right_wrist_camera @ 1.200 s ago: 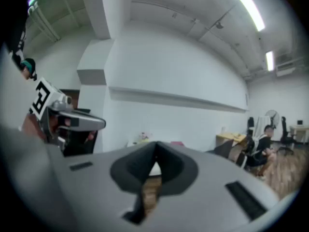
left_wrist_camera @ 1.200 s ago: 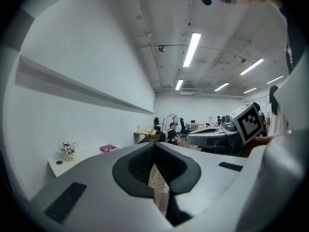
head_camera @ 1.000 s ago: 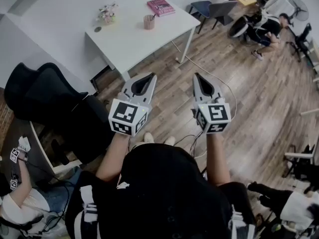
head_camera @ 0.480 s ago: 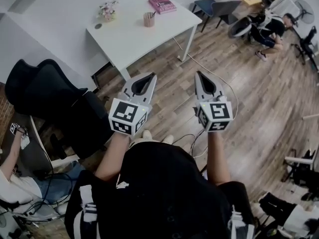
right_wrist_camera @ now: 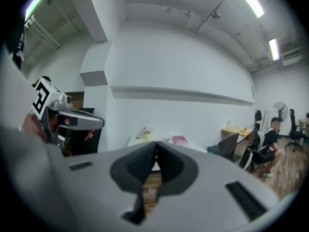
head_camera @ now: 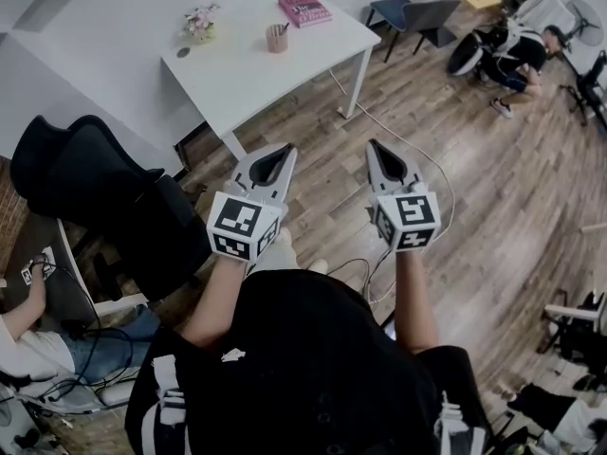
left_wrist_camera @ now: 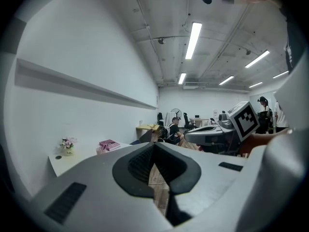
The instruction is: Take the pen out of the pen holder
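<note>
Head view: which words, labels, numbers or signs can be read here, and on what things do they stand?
No text can be read.
Pink book: print on the cover, too small to read.
Left gripper and right gripper: their cubes carry black-and-white square patterns only, no words.

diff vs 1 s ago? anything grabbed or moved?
Nothing taken hold of or let go. Only the bystander at lower left shifted. Left tool and right tool stayed shut, empty, side by side over the floor, short of the white table; the pen holder sits untouched on it.
</note>
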Tool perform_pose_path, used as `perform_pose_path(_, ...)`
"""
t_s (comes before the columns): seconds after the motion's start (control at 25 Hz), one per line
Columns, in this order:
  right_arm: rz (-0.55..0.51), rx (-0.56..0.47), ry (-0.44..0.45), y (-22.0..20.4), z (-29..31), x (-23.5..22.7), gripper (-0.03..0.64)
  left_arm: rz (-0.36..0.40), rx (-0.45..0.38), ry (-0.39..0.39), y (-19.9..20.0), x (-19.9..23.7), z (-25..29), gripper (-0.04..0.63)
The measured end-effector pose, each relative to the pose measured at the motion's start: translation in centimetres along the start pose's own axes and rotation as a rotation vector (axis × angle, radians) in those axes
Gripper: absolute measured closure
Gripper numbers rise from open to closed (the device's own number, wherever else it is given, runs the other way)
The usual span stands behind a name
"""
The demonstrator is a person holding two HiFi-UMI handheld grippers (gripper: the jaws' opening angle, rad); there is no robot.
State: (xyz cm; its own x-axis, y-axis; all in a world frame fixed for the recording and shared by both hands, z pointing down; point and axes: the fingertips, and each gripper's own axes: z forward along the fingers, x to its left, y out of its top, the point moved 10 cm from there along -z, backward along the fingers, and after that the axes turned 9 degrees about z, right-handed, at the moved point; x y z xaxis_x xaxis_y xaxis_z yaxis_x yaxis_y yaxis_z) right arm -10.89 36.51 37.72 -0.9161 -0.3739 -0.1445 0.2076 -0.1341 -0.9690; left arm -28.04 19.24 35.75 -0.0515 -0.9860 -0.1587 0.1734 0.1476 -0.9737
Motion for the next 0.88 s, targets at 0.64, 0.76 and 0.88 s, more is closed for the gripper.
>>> perform_pose_path(0.64,0.011,0.046,-0.024,0.3,5.2,-6.8,0.583,-0.003,0.01,-0.024,0.5,3.2,9.2,0.577)
perform_pose_path(0.76,0.009,0.057,-0.024,0.6,7.4,-8.1,0.583,0.003,0.013,-0.048,0.6,4.2,11.5,0.577)
perform_pose_path(0.88,0.011,0.068,-0.029,1.0,9.9,-9.1,0.583,0.0,0.018,-0.059,0.3,5.9,13.6,0.577)
